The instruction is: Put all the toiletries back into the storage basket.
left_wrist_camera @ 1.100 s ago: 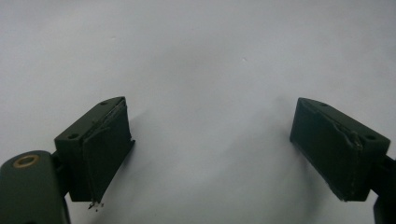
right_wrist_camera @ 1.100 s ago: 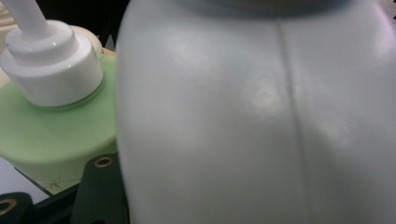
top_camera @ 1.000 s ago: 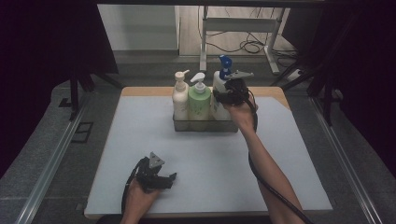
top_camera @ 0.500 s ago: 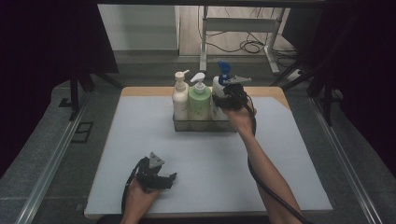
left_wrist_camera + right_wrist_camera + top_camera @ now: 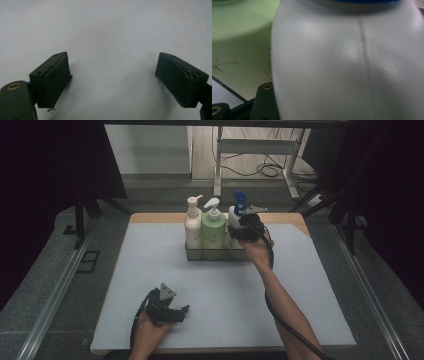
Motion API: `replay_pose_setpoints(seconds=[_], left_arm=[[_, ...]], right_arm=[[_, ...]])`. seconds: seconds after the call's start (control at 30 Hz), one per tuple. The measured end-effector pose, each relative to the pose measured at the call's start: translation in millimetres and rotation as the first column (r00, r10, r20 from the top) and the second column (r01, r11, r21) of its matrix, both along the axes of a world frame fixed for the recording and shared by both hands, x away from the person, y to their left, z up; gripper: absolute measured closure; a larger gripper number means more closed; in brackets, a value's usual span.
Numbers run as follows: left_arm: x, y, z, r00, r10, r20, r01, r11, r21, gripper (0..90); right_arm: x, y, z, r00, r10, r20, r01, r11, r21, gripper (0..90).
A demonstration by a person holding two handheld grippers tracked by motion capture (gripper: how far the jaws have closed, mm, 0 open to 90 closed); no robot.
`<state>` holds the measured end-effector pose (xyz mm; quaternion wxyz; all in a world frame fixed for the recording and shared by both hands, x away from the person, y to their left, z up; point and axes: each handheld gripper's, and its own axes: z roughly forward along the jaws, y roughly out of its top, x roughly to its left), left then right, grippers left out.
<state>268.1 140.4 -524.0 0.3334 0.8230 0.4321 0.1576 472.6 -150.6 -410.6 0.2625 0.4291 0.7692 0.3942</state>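
Dark curtains and a grey floor surround a wooden table covered by a pale grey mat [image 5: 300,285]. Near its far edge stands a clear rectangular plastic caddy [image 5: 210,254], which keeps three pump bottles upright in a row: one cream plastic bottle [image 5: 192,227], one pale green plastic bottle [image 5: 213,227], and one white plastic bottle with a blue pump head [image 5: 235,215] at the right end.

The right gripper [image 5: 244,231] is at the white bottle; in the right gripper view the bottle body [image 5: 347,65] lies close between the jaws, which stand at a medium width and appear closed on it, probably to lift it out or seat it.

The left gripper [image 5: 175,312] rests low over the mat near the front edge, jaws wide apart and empty, evidently parked clear of the work.

Count: three bottles, one caddy, two grippers.
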Motion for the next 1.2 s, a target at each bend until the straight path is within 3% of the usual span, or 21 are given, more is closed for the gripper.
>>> replay_pose_setpoints(seconds=[0.5,0.8,1.2], left_arm=[[0.0,-0.1,0.0,1.0,0.0,0.0,0.0,1.0,0.0,12.3],[-0.1,-0.1,0.1,1.0,0.0,0.0,0.0,1.0,0.0,12.2],[0.0,0.0,0.0,1.0,0.0,0.0,0.0,1.0,0.0,12.3]], right_arm=[[-0.5,-12.0,-4.1,1.0,-0.005,0.004,0.005,0.9984,0.056,37.0],[2.2,-16.5,-5.6,0.9997,-0.008,-0.021,0.01,0.9983,0.058,31.6],[-4.8,-23.5,-6.0,0.9999,0.007,-0.014,-0.007,0.9981,0.062,30.4]])
